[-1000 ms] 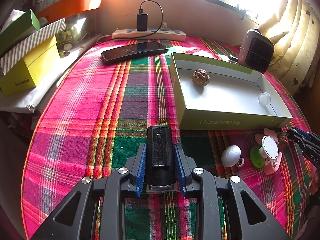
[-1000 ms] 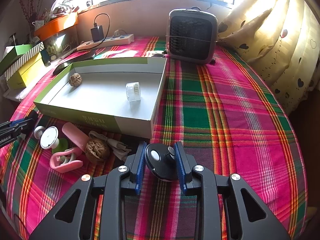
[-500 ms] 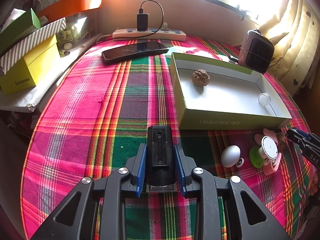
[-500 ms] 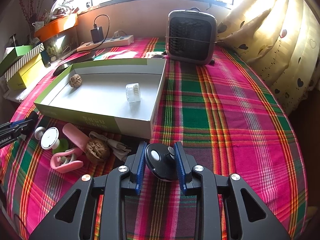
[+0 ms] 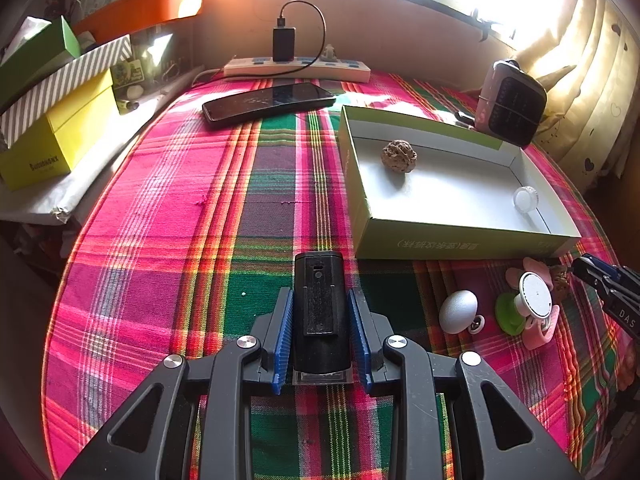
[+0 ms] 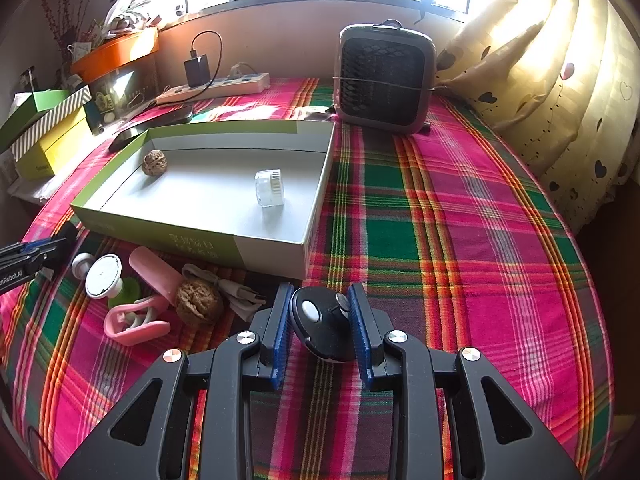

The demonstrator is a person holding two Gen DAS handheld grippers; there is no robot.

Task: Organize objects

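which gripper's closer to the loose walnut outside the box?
Right. The right gripper sits just beside the loose walnut; the left gripper is farther off, beyond the pink clip.

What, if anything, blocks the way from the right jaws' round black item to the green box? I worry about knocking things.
Nothing visible does. The round black item sits just before the green box's near corner; the walnut and grey cable bundle lie to its left, clear.

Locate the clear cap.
The clear cap lies inside the box, toward its right end in the right wrist view, well apart from the walnut there.
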